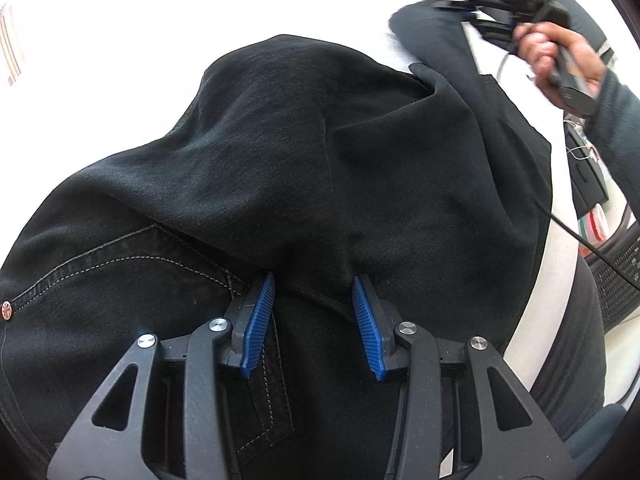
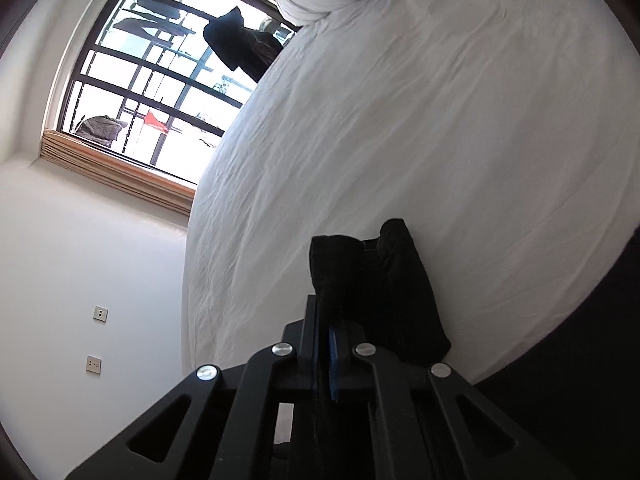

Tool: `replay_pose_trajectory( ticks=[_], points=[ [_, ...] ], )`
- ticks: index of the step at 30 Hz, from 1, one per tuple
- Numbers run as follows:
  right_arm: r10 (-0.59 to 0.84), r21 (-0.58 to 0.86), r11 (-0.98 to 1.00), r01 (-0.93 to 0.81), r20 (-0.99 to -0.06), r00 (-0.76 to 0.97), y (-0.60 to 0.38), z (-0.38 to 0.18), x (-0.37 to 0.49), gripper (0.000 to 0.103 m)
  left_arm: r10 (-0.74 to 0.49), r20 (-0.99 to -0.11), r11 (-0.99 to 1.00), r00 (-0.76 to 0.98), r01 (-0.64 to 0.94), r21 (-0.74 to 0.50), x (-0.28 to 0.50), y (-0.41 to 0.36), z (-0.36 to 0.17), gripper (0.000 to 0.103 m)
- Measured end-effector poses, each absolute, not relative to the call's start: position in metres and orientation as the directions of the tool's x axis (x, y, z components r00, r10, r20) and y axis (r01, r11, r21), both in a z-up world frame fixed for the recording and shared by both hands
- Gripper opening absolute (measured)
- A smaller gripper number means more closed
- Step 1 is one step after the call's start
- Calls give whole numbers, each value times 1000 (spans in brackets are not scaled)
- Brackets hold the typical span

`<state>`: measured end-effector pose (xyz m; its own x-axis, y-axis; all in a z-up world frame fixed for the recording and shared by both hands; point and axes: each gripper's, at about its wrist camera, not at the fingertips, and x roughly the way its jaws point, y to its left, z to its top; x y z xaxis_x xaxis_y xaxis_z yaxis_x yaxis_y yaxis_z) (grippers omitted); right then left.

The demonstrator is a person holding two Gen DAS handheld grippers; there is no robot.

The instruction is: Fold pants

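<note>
1. Bedroom. Bed with white sheet [image 2: 420,128], creased; barred window [image 2: 152,80] with a wood frame at far left in the right wrist view; white wall below it carries two switch plates [image 2: 100,313].
2. Black pants [image 1: 280,168] lie bunched on the sheet, filling most of the left wrist view. Stitched pocket seam and a metal rivet [image 1: 6,309] show at near left.
3. Left gripper [image 1: 313,322] points steeply down onto the pants. Blue ribbed pads [image 1: 260,320] stand partly spread, a ridge of black cloth between them; cannot tell whether the pads press on it.
4. Right gripper [image 2: 326,344]: pads pressed together, pinching a fold of the pants, which rises just beyond the tips and drapes to the right.
5. Far right in the left wrist view: the person's right hand [image 1: 560,56] grips that gripper's handle, dark sleeve [image 1: 616,120] behind, a black cable [image 1: 580,240] trailing down.
</note>
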<state>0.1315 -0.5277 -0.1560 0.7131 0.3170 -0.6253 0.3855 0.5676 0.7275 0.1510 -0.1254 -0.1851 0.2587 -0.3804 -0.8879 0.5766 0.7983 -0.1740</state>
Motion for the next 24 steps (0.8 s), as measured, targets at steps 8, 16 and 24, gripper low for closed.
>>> replay_pose_trajectory(
  ticks=[8,16,24],
  points=[
    [94,700,549,457,-595,798,-575,-117,8,4,-359,-892,815,275,558,-156,146,-128,-185,39],
    [-26,671,421,611,-664,747,-591,-172,-90,4,-322,-897,838,301,531,-122,139,-135,-186,42],
    [-51,663,376,647,-683,729,-597,-200,-102,4,-294,-905,847,306,523,-98,133,-146,-185,54]
  ],
)
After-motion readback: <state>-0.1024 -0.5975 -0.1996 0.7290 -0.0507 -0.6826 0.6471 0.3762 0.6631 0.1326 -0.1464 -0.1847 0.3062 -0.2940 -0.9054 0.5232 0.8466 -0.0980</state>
